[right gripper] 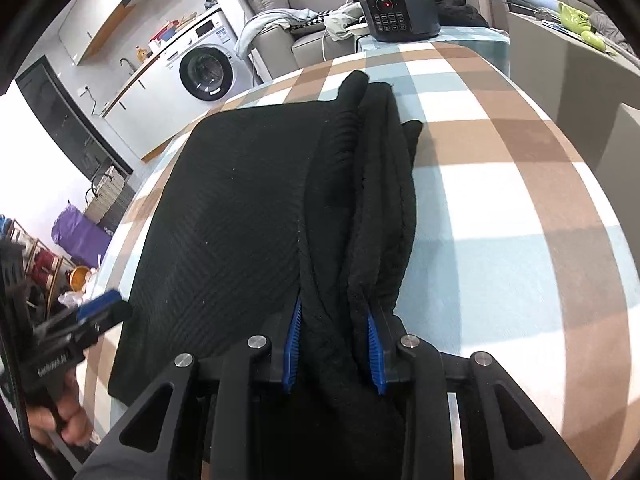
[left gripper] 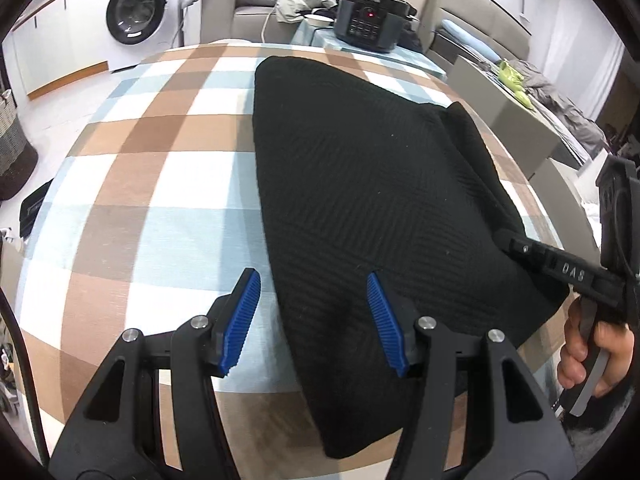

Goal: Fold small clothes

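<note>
Item: 1 black knit garment (left gripper: 360,184), flat on checked desk (left gripper: 152,184), toward its right edge.
Right hand-held gripper (right gripper: 334,344): clenched on bunched right edge.
Left hand-held gripper (left gripper: 314,320): released, hovering over near hem.
Advice: carry edge across evenly, aligning hems.

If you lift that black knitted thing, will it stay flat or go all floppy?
Probably floppy: the black knit garment bunches into soft folds where the right gripper pinches it. It looks thick, so maybe a bit heavy. Its ribbed surface likely won't slip on the checked tablecloth.
</note>
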The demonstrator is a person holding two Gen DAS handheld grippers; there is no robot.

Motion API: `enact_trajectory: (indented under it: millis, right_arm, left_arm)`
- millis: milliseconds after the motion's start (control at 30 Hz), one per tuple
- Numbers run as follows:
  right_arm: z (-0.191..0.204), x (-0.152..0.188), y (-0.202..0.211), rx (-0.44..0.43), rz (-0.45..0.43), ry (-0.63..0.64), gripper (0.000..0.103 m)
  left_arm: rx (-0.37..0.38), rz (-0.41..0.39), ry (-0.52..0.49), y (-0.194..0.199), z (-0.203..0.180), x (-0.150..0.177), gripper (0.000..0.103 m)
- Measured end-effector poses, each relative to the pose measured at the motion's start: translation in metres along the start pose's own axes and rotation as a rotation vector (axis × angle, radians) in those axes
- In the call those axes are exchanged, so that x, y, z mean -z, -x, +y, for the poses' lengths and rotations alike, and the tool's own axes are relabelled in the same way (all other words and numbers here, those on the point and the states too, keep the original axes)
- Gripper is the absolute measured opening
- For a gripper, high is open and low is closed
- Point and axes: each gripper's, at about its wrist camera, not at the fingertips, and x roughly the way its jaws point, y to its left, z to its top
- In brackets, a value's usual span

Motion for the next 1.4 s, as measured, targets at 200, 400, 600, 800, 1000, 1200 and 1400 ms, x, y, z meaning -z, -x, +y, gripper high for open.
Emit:
enact_trajectory:
  millis: [200,400,600,800,1000,1200,1400]
  right_arm:
    - [0.002,0.011,0.008,-0.02,0.008,0.013,0.029]
    - [0.008,0.024,0.012,-0.082,0.032,-0.001,0.028]
    - [0.018,0.021,0.018,-0.037,0.015,0.059,0.033]
    - [0.039,0.038,0.068,-0.021,-0.189,0.253,0.088]
    - [0.045,0.056,0.097,-0.082,-0.311,0.338,0.103]
    - [0.053,0.062,0.107,-0.143,-0.364,0.341,0.103]
    - [0.059,0.07,0.119,-0.168,-0.396,0.372,0.103]
  left_arm:
    - [0.01,0.003,0.005,0.006,0.008,0.007,0.053]
    - [0.017,0.011,0.007,0.005,0.004,0.019,0.053]
    - [0.024,-0.028,-0.014,0.017,0.003,0.024,0.053]
    - [0.016,-0.194,-0.051,0.051,0.001,0.028,0.08]
    - [0.031,-0.309,-0.069,0.076,0.001,0.036,0.088]
    - [0.038,-0.405,-0.035,0.093,0.007,0.046,0.102]
    - [-0.025,-0.462,-0.041,0.109,0.008,0.053,0.102]
